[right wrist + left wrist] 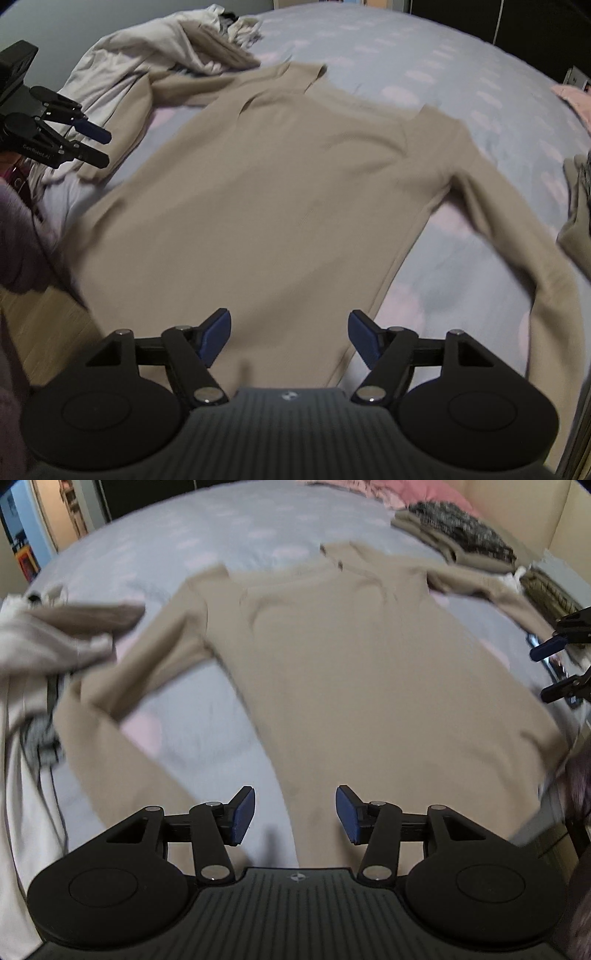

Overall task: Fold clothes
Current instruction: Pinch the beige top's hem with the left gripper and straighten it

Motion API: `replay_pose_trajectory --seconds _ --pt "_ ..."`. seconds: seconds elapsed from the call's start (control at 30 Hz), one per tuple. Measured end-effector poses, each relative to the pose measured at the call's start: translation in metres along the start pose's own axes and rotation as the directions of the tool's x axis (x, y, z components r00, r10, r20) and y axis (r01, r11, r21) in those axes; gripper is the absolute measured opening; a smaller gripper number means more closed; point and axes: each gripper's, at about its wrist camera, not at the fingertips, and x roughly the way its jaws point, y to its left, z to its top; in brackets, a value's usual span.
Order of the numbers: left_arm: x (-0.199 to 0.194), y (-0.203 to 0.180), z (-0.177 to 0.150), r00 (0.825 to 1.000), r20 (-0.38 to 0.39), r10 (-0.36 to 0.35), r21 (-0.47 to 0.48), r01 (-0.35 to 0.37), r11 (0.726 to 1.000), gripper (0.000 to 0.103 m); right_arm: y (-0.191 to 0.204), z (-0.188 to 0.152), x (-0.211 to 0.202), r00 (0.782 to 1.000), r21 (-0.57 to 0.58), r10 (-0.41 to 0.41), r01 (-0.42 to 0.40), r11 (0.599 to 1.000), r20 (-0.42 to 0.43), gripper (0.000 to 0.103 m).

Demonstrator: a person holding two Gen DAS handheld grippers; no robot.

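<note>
Sweater (pixel 332 672) flat on bed (pixel 207 535), both grippers empty.
Left gripper (pixel 294 814) and right gripper (pixel 290 338) gape; soft, limp knit, probably best pinched at hem corners.

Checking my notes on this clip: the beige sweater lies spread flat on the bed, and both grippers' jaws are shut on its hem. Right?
Not quite. The beige sweater does lie spread on the bed, but both wrist views show the jaws open above its hem with nothing between them.

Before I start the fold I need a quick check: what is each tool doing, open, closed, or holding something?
Left tool: open, holding nothing, above the beige sweater.
Right tool: open, holding nothing, above the same sweater.
</note>
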Motion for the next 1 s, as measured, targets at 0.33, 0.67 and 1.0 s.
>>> replay_pose_trajectory --seconds 0.33,0.67,1.0 --pt "0.020 -0.011 -0.045 0.978 -0.201 -0.062 -0.053 0.052 0.997 0.044 0.021 -0.053 0.013 0.979 0.082 -0.057 0.074 0.994 -0.193 0.052" --pt "0.013 -0.013 -0.054 0.964 -0.263 -0.039 -0.049 0.027 0.998 0.003 0.014 -0.065 0.006 0.952 0.082 -0.075 0.103 0.991 -0.296 0.004" --pt "0.023 -0.017 -0.057 0.947 -0.321 -0.005 -0.036 -0.007 0.999 0.005 0.003 -0.075 0.016 0.930 0.139 -0.010 0.066 0.988 -0.368 0.005"
